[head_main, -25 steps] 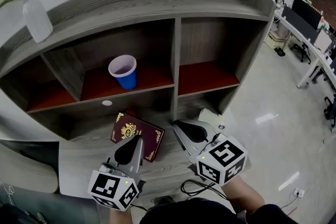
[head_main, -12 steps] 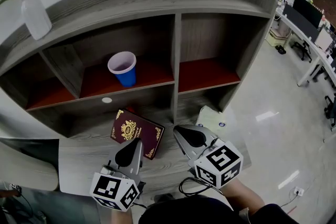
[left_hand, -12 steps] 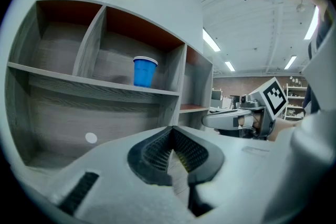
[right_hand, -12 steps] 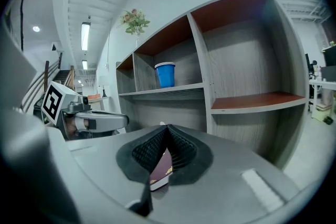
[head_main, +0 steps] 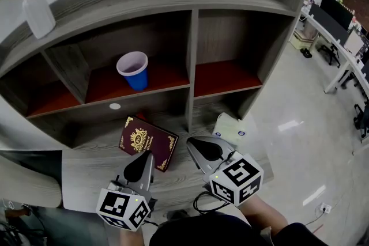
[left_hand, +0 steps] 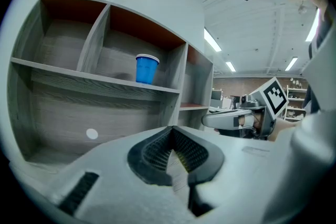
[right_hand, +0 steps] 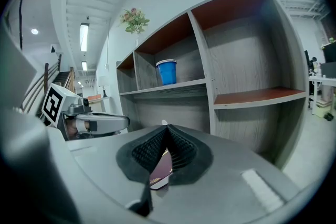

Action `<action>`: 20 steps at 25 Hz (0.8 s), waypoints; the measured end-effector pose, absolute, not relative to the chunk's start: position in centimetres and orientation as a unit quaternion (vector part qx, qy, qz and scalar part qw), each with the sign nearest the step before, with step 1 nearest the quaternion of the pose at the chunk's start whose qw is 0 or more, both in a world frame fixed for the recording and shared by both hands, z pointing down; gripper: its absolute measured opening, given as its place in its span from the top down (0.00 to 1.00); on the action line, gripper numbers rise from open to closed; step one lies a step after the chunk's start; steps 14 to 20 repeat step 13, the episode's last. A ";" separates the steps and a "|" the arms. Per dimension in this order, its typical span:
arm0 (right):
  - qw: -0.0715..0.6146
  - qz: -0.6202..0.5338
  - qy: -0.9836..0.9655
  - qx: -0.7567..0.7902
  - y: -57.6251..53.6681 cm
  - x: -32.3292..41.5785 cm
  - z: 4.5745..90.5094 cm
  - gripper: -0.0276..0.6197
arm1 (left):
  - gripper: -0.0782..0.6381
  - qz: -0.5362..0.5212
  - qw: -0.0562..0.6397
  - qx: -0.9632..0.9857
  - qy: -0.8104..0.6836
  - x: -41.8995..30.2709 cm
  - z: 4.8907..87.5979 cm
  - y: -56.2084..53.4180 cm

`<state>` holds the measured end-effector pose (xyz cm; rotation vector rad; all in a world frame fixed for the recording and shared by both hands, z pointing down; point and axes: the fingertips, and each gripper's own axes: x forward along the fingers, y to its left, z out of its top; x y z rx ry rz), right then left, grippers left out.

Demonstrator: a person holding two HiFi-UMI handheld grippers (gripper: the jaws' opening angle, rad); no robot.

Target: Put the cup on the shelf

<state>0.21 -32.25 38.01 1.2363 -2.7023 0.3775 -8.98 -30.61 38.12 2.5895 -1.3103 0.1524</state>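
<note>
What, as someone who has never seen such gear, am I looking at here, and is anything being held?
A person holds two clamp tools: the left gripper and the right gripper; the marked cubes are part of them. One picture comes from a camera on the person's head, looking down; the other two come from cameras riding on each gripper, looking along its jaws. Both grippers are shut and empty. On the table lie a book and a white packet. The cup stands upright on the shelf.
</note>
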 end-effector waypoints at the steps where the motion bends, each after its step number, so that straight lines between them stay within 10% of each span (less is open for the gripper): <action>1: 0.072 0.126 -0.899 0.412 -32.3 0.2 38.0 0.96 | 0.90 0.052 0.117 0.885 -0.447 -9.0 38.1 -30.6; 20: 0.074 0.128 -0.896 0.418 -32.1 0.1 37.9 0.96 | 0.90 0.049 0.119 0.888 -0.441 -9.0 38.0 -30.6</action>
